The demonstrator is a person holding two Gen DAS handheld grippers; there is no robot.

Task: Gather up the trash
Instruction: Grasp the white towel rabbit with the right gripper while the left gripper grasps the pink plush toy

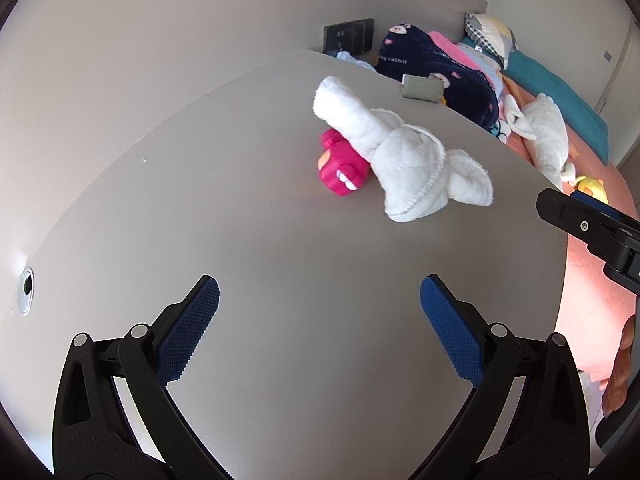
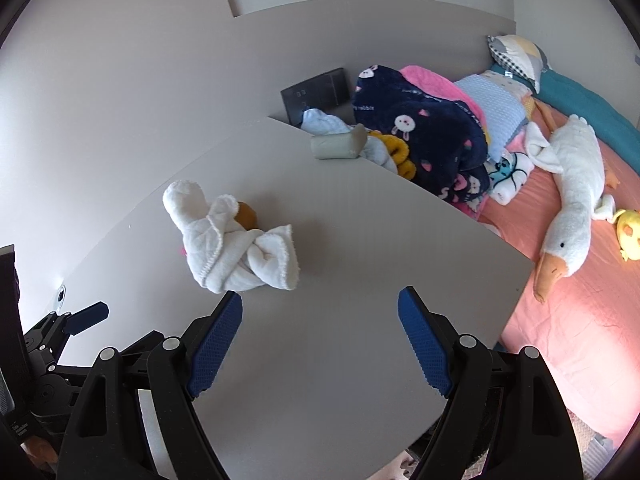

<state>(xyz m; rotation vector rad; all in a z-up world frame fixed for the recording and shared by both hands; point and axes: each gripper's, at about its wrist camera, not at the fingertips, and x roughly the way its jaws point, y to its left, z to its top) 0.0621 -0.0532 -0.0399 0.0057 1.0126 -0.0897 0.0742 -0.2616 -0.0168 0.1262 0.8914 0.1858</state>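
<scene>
Both tongs, left (image 1: 319, 322) and right (image 2: 320, 338), hang open and empty over the counter (image 1: 280, 248), angled toward the towel (image 1: 400, 156) ahead for pickup.

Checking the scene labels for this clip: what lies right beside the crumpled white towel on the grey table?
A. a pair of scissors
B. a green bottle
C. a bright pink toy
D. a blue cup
C: the bright pink toy lies against the white towel on the table.
</scene>
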